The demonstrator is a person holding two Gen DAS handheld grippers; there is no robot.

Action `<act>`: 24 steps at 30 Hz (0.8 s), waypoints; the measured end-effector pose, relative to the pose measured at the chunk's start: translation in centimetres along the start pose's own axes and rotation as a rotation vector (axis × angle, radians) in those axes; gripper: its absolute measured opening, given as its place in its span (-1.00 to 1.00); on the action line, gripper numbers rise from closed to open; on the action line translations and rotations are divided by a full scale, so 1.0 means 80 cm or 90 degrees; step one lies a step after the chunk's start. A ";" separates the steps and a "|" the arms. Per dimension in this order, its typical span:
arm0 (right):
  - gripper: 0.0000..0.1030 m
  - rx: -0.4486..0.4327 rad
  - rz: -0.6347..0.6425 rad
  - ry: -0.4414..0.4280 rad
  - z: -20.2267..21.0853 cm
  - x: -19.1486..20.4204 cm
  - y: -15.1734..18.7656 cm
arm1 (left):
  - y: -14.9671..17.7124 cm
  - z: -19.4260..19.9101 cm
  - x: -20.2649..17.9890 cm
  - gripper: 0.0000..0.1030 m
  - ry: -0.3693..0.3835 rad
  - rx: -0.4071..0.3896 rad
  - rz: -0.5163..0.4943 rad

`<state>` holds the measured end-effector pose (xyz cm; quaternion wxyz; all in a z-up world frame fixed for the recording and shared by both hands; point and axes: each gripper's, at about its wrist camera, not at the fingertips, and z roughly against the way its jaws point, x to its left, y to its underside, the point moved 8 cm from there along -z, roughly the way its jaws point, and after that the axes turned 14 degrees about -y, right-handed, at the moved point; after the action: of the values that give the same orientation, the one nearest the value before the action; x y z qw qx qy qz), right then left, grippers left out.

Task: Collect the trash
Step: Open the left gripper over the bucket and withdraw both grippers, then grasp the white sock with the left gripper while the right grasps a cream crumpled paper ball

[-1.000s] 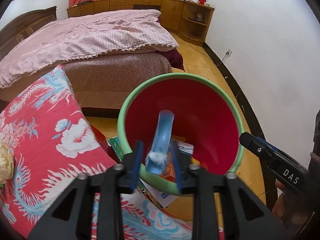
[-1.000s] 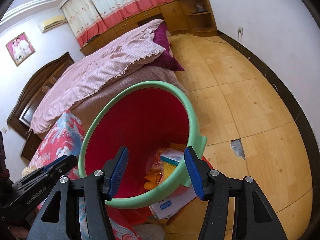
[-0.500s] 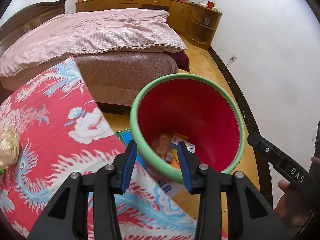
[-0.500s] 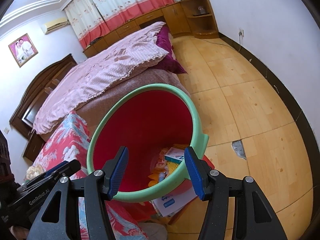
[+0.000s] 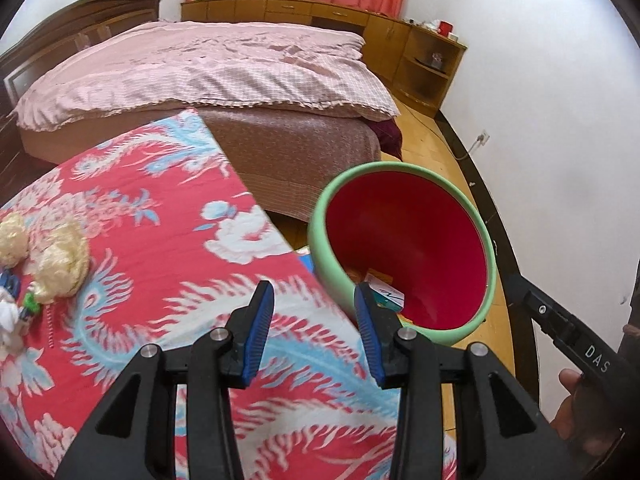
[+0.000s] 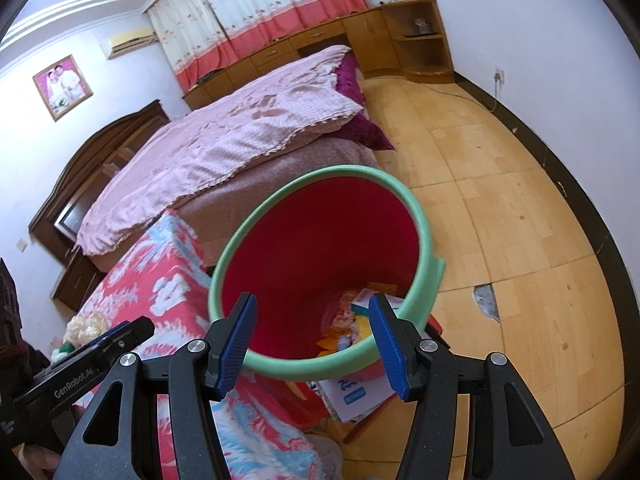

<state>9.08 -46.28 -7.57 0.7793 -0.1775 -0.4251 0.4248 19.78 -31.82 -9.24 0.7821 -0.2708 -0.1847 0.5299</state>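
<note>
Through the left wrist view: left tool (image 5: 314,322) hanging released over the near edge of the counter (image 5: 168,264), blue pads apart, nothing between them. Counter draped in a red cloth with white and pale blue flowers. At its far left edge, crumpled yellowish wrappers (image 5: 60,256) and a few small bits of litter, well apart from the tool. Just beside the counter's right edge, on the floor, a bucket (image 5: 404,256) with green outside and red inside, tilted toward the camera, boxes and wrappers (image 5: 384,292) lying at its bottom. Beyond it, a bed (image 5: 224,68) under a pink quilt. At the right border, part of the other black tool, gripped by a hand (image 5: 580,412).

From the right wrist view: right tool (image 6: 314,344) likewise released, pads wide apart and bare, poised above the near rim of the same bucket (image 6: 424,252). Down inside, colourful packets and a small box (image 6: 360,316). Under the bucket's near side, a white leaflet (image 6: 352,396) on the wooden floor (image 6: 520,220). At lower left, body of the left tool over the flowered counter (image 6: 160,280).
</note>
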 end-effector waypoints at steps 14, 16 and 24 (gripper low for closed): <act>0.17 0.026 0.052 -0.042 -0.007 0.069 0.019 | 0.007 0.035 0.096 -0.19 -0.059 -0.024 0.072; 0.17 0.032 0.060 -0.050 -0.011 0.080 0.023 | 0.009 0.039 0.112 -0.19 -0.068 -0.026 0.086; 0.17 0.061 0.088 -0.073 -0.028 0.118 0.040 | 0.022 0.047 0.185 -0.19 -0.116 -0.028 0.138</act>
<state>11.84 -36.55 -6.06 0.7299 -0.1443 -0.4353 0.5069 21.76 -16.72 -7.36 0.6940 -0.2571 -0.2363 0.6296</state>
